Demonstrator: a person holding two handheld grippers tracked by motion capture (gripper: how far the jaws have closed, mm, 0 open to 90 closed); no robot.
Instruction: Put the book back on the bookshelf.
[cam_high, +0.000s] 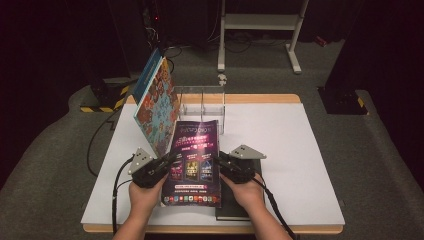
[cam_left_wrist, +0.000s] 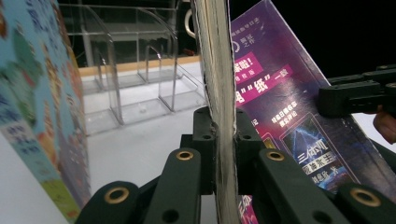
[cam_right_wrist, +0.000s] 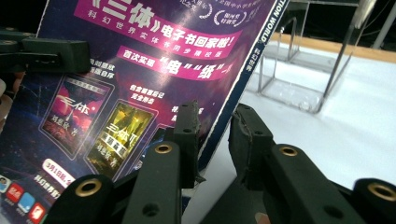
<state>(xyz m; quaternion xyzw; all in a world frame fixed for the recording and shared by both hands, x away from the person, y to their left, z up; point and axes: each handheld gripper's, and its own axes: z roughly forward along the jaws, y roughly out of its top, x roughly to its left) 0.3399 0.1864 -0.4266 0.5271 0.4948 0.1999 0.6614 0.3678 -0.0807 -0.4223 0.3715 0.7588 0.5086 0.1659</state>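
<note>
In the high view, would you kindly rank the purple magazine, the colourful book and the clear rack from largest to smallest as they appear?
1. Purple magazine
2. Colourful book, nearly as large
3. Clear rack, farthest away

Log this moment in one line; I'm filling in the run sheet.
left gripper: shut on magazine edge | right gripper: fingers straddle opposite edge, gap visible | clear rack: behind

The high view is dim: light from above falls on the white table (cam_high: 280, 150) while the room around it sinks into black. The picture is soft and grainy. In the gripper views the near jaws are blurred; the magazine (cam_right_wrist: 154, 70) cover shows a faint sheen, perhaps glare.
</note>
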